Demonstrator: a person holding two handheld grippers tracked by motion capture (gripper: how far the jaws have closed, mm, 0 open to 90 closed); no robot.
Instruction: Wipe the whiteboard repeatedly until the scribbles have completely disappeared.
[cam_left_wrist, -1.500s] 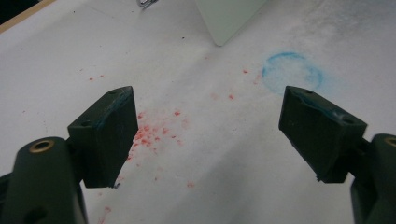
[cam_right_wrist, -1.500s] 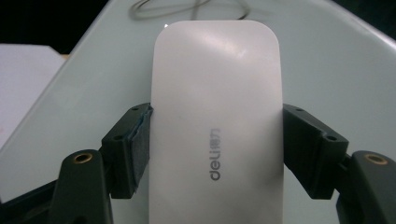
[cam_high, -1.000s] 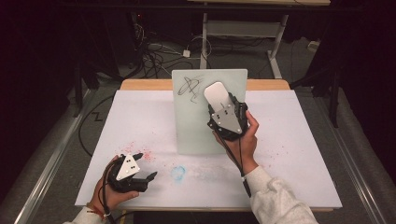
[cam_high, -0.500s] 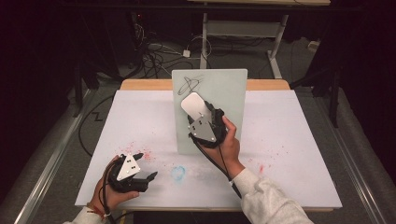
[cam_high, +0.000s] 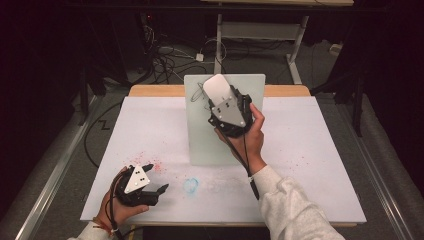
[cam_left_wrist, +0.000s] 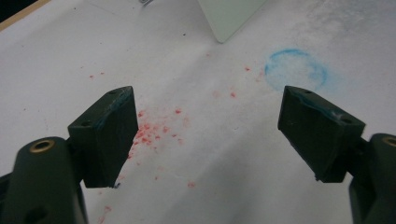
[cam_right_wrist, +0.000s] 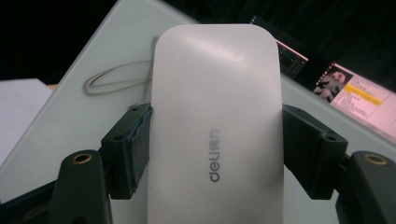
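A pale green whiteboard (cam_high: 205, 142) stands upright at the middle back of the table. A thin black scribble (cam_high: 199, 100) is on its upper left part. My right gripper (cam_high: 220, 97) is shut on a white Deli eraser (cam_high: 218, 86) and holds it flat against the top of the board, just right of the scribble (cam_right_wrist: 116, 77). In the right gripper view both jaws press the sides of the eraser (cam_right_wrist: 217, 116). My left gripper (cam_high: 156, 178) rests low at the front left, open and with nothing in it (cam_left_wrist: 205, 126).
The white table top (cam_high: 325, 150) carries red specks (cam_left_wrist: 154, 130) and a smeared blue ring (cam_left_wrist: 295, 69) in front of the left gripper. Cables (cam_high: 165, 50) lie on the floor behind the table. A lit screen (cam_right_wrist: 345, 88) shows past the board.
My right gripper carried the eraser from the board's right side leftward across it, then up to the top edge. The left gripper stayed put.
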